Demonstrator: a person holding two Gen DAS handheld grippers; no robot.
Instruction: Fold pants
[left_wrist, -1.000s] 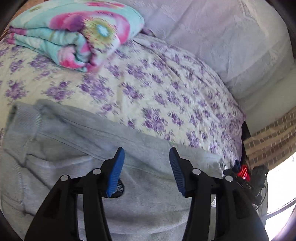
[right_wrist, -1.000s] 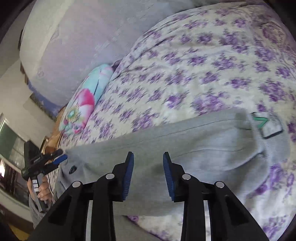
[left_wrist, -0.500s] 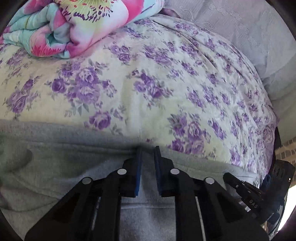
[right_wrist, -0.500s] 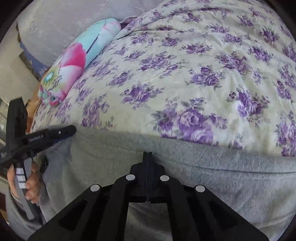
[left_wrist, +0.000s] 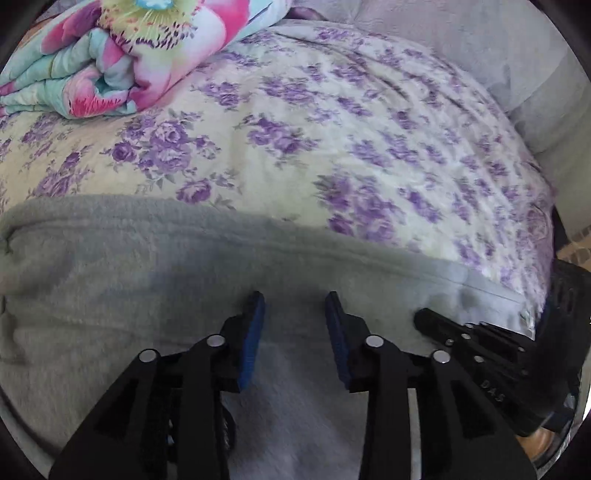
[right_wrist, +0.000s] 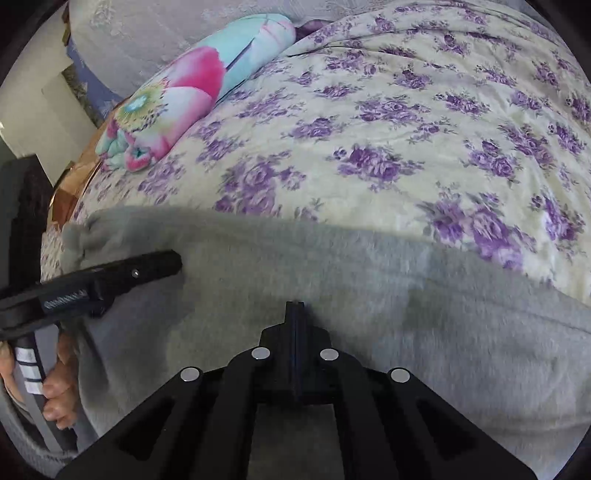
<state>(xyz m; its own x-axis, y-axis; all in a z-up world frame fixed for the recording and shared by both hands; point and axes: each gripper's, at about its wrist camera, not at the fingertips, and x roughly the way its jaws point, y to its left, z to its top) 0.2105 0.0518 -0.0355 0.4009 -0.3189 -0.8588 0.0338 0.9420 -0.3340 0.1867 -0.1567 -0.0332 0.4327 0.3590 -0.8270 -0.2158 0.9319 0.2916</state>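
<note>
Grey sweatpants (left_wrist: 129, 266) lie flat across a purple-flowered bedspread (left_wrist: 332, 147). My left gripper (left_wrist: 294, 306) is open just above the grey fabric, its blue pads apart and empty. My right gripper (right_wrist: 295, 306) has its jaws closed together, low against the pants (right_wrist: 369, 288); whether fabric is pinched between them is hidden. The right gripper also shows at the right in the left wrist view (left_wrist: 480, 354). The left gripper also shows at the left in the right wrist view (right_wrist: 110, 277), over the pants' end.
A folded pink and turquoise flowered blanket (left_wrist: 110, 55) lies at the far left of the bed, also in the right wrist view (right_wrist: 184, 92). A pale grey headboard or cushion (left_wrist: 480, 44) rises behind the bed. A hand (right_wrist: 55, 387) holds the left gripper's handle.
My left gripper went from open to nearly shut on the pants' edge, then opened again. My right gripper closed and stayed closed. Both dropped low over the pants.
</note>
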